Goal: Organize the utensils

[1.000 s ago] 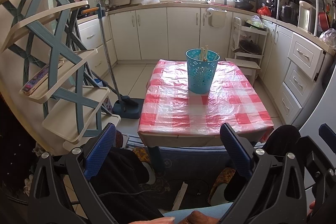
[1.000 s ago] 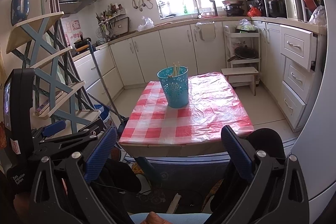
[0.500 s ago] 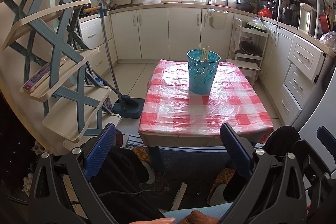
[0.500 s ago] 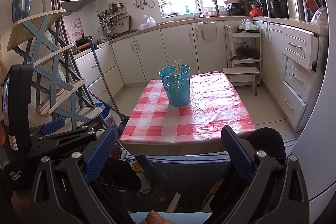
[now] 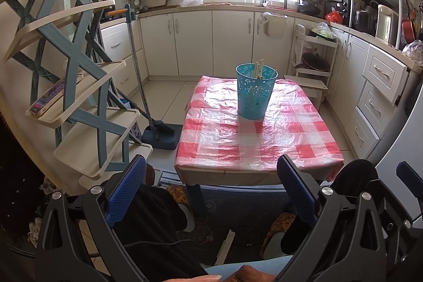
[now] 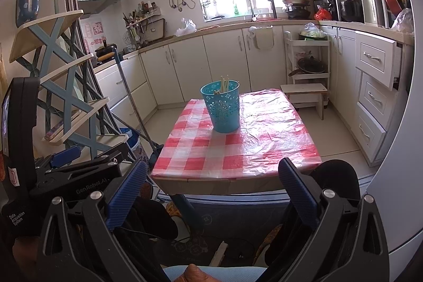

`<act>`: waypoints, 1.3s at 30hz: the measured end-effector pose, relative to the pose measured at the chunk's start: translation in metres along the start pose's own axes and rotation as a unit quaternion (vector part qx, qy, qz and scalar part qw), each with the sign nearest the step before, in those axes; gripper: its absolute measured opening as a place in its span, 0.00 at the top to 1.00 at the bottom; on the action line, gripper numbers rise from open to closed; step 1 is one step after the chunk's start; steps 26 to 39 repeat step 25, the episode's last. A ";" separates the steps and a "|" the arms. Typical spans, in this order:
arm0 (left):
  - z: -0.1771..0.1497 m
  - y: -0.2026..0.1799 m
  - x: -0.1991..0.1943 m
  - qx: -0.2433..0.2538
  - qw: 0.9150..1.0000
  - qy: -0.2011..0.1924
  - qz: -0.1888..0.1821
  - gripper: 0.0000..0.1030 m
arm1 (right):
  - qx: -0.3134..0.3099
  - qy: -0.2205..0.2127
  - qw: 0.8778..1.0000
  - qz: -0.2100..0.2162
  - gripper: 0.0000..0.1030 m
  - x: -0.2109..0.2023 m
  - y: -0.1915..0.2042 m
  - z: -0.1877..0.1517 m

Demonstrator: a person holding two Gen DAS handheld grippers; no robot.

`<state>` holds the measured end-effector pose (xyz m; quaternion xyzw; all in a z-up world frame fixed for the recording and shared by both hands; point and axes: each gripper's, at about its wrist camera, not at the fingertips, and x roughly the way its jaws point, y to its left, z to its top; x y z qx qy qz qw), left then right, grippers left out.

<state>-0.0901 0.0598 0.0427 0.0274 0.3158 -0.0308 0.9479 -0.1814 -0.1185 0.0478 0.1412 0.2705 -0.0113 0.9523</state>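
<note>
Both tools idle, held low at the near edge of the table (image 5: 259, 165), well short of anything. Left tool (image 5: 211, 186) jaws wide apart, nothing between them; right tool (image 6: 211, 186) the same, wide and empty. Task items: chopsticks (image 5: 257, 69), a small bundle of pale sticks standing in the teal perforated holder (image 5: 253, 94), which sits upright toward the far middle of the red-checked plastic cloth (image 5: 264, 139). Right view confirms it: chopsticks (image 6: 224, 84) poke just above the holder (image 6: 223, 107) rim. Long axis near vertical, leaning slightly; tips up or down, can't tell. No loose utensils visible on the cloth. Handling guess: the sticks are light, stiff, thin and probably smooth, so they roll and slip between pads; pinch across the exposed upper ends, several at once or one at a time, and pull straight up along the axis. The holder looks like light plastic and may tip or slide on the glossy cloth if a stick drags the rim; the other tool could steady its wall.
</note>
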 end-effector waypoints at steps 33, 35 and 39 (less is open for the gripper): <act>0.017 0.002 0.064 -0.018 0.999 0.022 -0.014 0.08 | 0.005 0.016 0.999 -0.044 0.07 0.071 -0.043 0.019; 0.017 0.002 0.064 -0.018 0.999 0.022 -0.014 0.08 | 0.005 0.016 0.999 -0.044 0.07 0.071 -0.043 0.019; 0.017 0.002 0.064 -0.018 0.999 0.022 -0.014 0.08 | 0.005 0.016 0.999 -0.044 0.07 0.071 -0.043 0.019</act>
